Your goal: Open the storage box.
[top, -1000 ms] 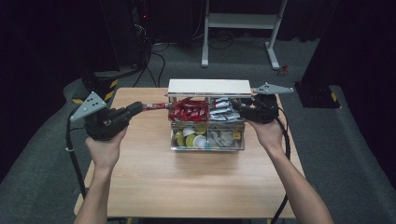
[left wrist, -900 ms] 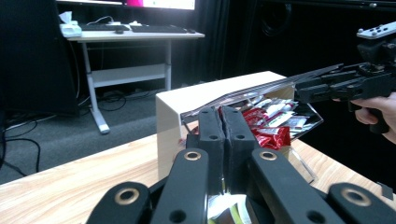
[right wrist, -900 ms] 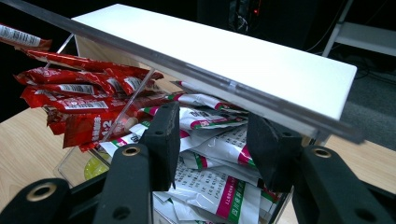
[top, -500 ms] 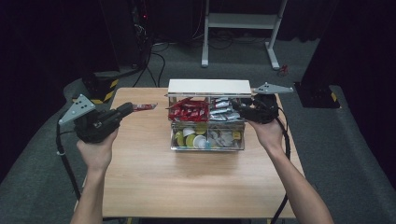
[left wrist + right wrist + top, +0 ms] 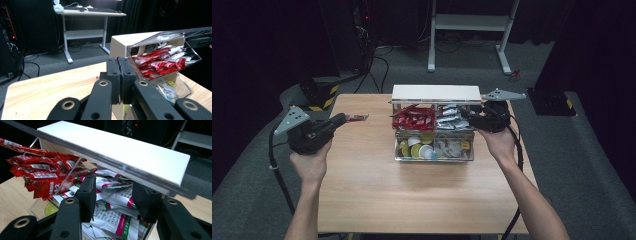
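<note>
High view: a wooden desk carries a clear plastic box near the middle of its far edge, with a white lid standing along the box's far side. The box's upper level holds red packets on its left and white and green sachets on its right; the lower level holds small round yellow and white pieces and more sachets.

The left gripper, held by the person's left hand near the desk's left edge, has its jaws pressed together on one red packet, which sticks out past the tips toward the box, above the desk and well apart from the box. In the left gripper view its pads meet with no gap, with the box of red packets beyond them.

The right gripper sits at the right end of the box, by the desk's far right corner, its tips reaching into the upper level. In the right gripper view its jaws stand apart at a narrow-to-middling width, one pad on each side of the sachets; whether they press on a sachet I cannot tell.
</note>
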